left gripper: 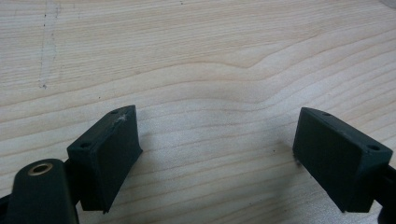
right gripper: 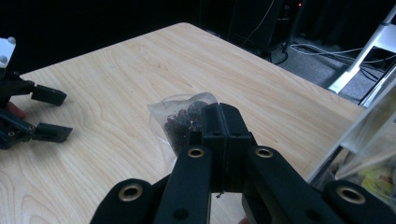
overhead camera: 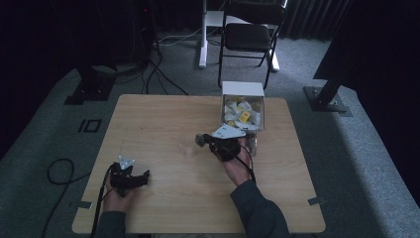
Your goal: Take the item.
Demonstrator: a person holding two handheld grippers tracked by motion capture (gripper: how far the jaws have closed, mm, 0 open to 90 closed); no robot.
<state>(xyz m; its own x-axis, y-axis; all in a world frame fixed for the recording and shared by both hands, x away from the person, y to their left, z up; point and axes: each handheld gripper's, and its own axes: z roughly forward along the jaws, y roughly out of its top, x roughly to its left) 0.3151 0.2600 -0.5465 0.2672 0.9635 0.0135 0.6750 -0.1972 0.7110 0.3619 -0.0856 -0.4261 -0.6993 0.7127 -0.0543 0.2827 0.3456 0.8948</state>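
My right gripper (right gripper: 222,122) is shut on a small clear bag of dark bits (right gripper: 180,122), held just above the wooden table (right gripper: 130,70). From above, that right gripper (overhead camera: 205,139) sits at the table's middle right, with the bag (overhead camera: 199,140) at its tip. A clear box (overhead camera: 242,104) holding several white and yellow packets stands just behind it. My left gripper (overhead camera: 143,177) rests near the table's front left, its jaws wide apart with nothing between them; its fingers (left gripper: 112,154) lie on bare wood in the left gripper view.
A black folding chair (overhead camera: 250,29) and a white stand (overhead camera: 204,34) are on the carpet beyond the table's far edge. Cables (overhead camera: 59,173) trail on the floor at the left. A faint clear scrap (overhead camera: 185,147) lies mid-table.
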